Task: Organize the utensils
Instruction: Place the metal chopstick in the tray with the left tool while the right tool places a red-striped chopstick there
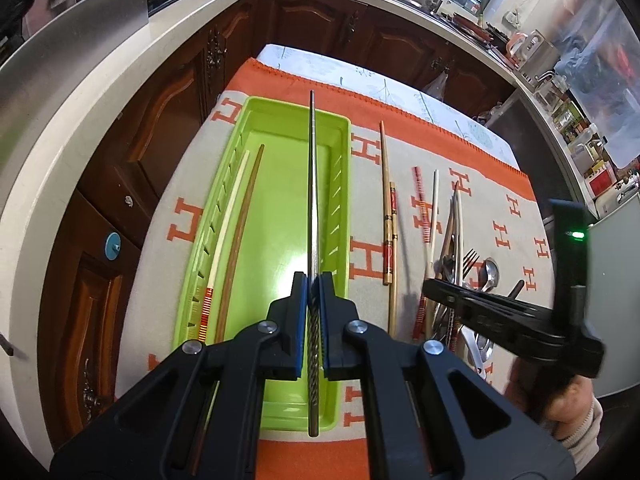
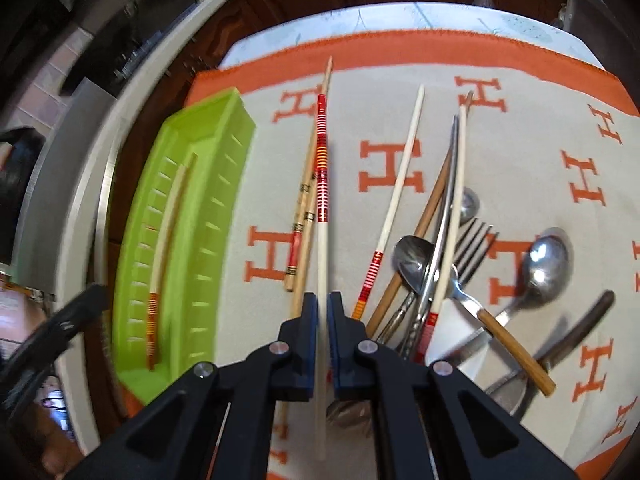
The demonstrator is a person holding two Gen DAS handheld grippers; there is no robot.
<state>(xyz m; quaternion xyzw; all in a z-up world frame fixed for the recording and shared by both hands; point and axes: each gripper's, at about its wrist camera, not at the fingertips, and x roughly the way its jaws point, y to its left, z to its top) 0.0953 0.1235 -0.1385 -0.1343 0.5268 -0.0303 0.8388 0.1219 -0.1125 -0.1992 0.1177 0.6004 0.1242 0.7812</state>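
Furthest left, the green tray (image 1: 276, 216) lies lengthwise on the orange-and-grey cloth (image 1: 496, 208), with a white chopstick (image 1: 228, 228) and a brown chopstick (image 1: 242, 236) already along its left wall. The left gripper (image 1: 313, 280) hangs over the tray's near end, its jaws pinched on a metal chopstick (image 1: 312, 184). That stick points straight ahead, parallel to the tray's long sides and over its open floor, so as I see it the drop needs only lowering, no turning.

Just right of the tray lie two bamboo chopsticks (image 2: 306, 196), clear of its wall. Beside them the right gripper (image 2: 322, 300) is clamped on a white chopstick with a red-banded end (image 2: 321, 184), lined up much like the tray, which sits well off to its left. The left arm is plainly nearer.

Farther right is the tangle: more chopsticks, a fork (image 2: 474, 240) and spoons (image 2: 546, 264), overlapping.
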